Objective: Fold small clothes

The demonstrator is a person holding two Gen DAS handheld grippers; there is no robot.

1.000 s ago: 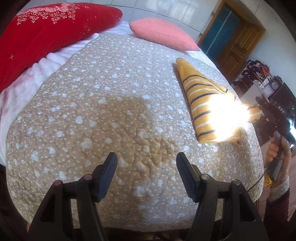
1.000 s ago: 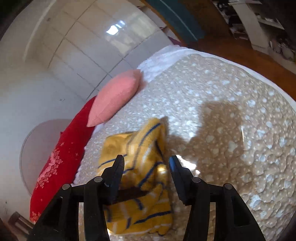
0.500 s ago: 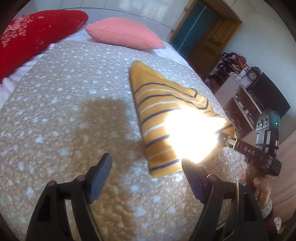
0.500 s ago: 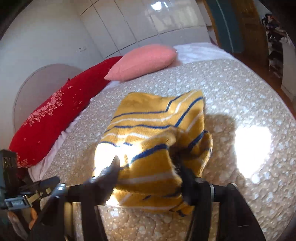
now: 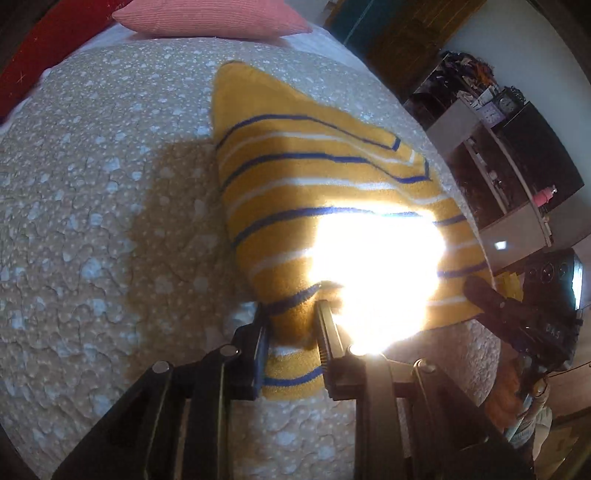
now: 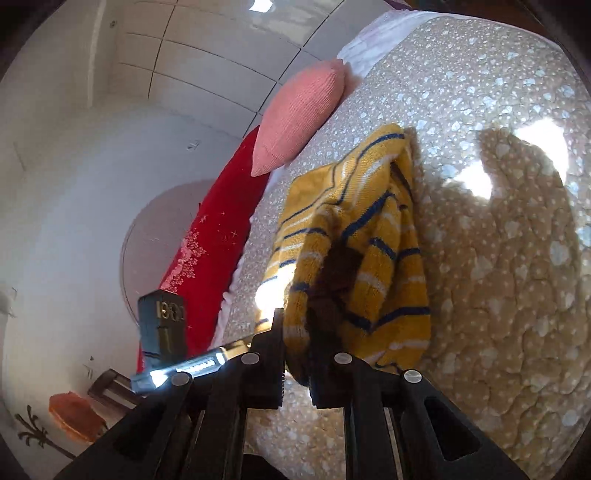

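A small yellow knit garment with blue and white stripes [image 5: 317, 177] lies on the beige dotted bedspread [image 5: 92, 206]. My left gripper [image 5: 291, 325] is shut on its near edge, fabric bunched between the fingers. A bright sun patch washes out the garment's middle. In the right wrist view the same garment [image 6: 369, 229] is lifted and bunched; my right gripper [image 6: 297, 343] is shut on its other corner. The right gripper also shows at the right of the left wrist view [image 5: 517, 317], and the left gripper's body shows in the right wrist view [image 6: 162, 325].
A pink pillow [image 5: 210, 18] and a red pillow [image 6: 207, 243] lie at the head of the bed. Shelves and dark furniture [image 5: 517, 147] stand past the bed's right side. A tiled wall [image 6: 184, 55] is behind the bed.
Both grippers moved in onto the garment and closed on its edges; a second ago both were open and apart from it. The right side of the garment is now lifted and bunched.
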